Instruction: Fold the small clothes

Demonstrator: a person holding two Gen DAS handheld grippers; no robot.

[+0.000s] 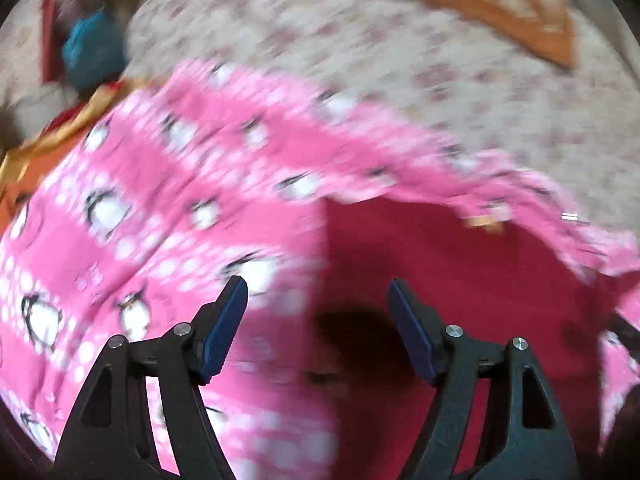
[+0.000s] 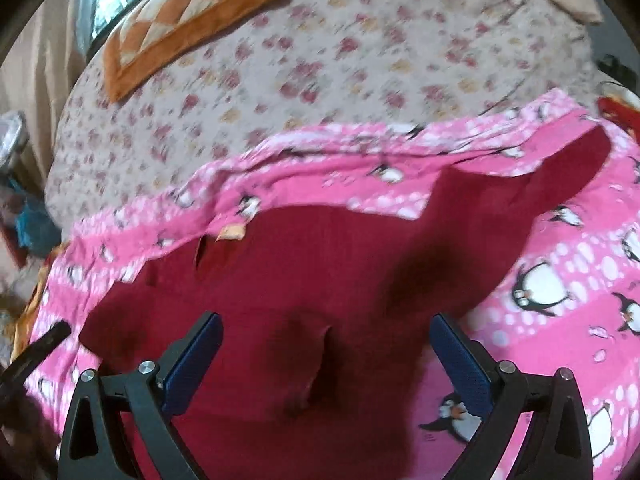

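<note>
Right wrist view: red garment (image 2: 320, 264) under wide-open right gripper (image 2: 326, 344).

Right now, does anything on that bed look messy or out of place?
The dark red garment lies rumpled on the pink penguin blanket, one part flung out crooked, creases near the middle. Nothing looks spilled or torn.

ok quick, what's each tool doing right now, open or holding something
Left tool: open, holding nothing, over the red garment.
Right tool: open, holding nothing, over the red garment on the pink penguin blanket.
</note>
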